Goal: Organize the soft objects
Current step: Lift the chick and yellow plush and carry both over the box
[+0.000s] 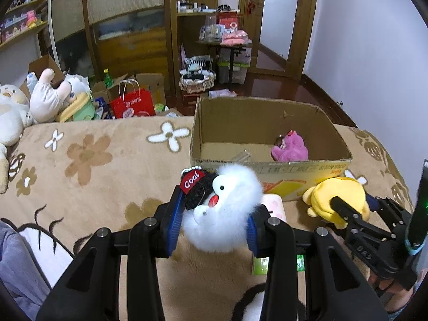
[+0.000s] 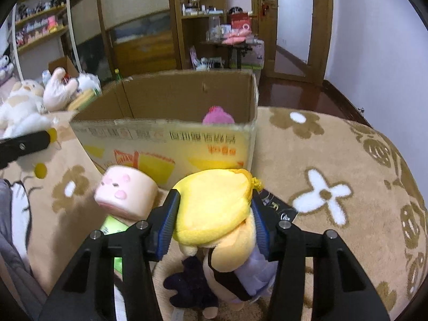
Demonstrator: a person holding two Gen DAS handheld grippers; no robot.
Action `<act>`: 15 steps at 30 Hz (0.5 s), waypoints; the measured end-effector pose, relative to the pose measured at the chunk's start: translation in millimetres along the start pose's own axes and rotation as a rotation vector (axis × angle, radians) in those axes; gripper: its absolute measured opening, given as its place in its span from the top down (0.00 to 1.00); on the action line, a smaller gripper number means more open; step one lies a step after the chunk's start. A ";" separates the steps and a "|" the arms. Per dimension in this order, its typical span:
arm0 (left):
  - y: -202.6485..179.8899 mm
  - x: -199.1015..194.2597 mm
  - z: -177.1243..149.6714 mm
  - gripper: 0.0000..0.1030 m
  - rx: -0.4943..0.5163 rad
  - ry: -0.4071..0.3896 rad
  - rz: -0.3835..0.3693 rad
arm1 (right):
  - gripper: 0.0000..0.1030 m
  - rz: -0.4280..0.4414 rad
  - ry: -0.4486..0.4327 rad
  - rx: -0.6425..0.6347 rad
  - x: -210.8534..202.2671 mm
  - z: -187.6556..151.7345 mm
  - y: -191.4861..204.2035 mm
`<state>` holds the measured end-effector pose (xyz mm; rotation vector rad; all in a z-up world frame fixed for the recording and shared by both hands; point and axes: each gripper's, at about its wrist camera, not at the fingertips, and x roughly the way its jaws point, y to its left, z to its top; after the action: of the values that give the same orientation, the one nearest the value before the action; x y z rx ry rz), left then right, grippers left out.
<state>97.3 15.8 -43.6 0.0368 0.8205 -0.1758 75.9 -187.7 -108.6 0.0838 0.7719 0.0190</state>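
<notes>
Sitting between both pads of the right tool (image 2: 214, 219): yellow plush (image 2: 214, 203).

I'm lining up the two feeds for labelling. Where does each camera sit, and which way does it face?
Left wrist: on the left gripper, looking forward and down along its fingers, which clamp a white fluffy toy; cardboard box beyond; right gripper at the right edge.
Right wrist: on the right gripper, facing the same way, fingers on a yellow plush; a black finger of the left gripper enters at left.
Shared: the box, the pink plush inside it, the yellow plush, the flowered blanket.
</notes>
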 end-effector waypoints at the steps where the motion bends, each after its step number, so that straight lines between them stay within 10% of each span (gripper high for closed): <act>1: 0.0 -1.9 0.9 0.63 0.002 -0.010 0.000 | 0.48 0.006 -0.013 0.008 -3.6 1.5 -1.3; 15: -6.4 -24.0 26.7 0.63 0.028 -0.160 -0.008 | 0.48 0.060 -0.187 0.033 -59.6 33.0 -4.4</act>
<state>99.5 10.2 -7.6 0.0452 0.6586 -0.1950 56.2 -197.2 -44.0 0.1378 0.5828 0.0546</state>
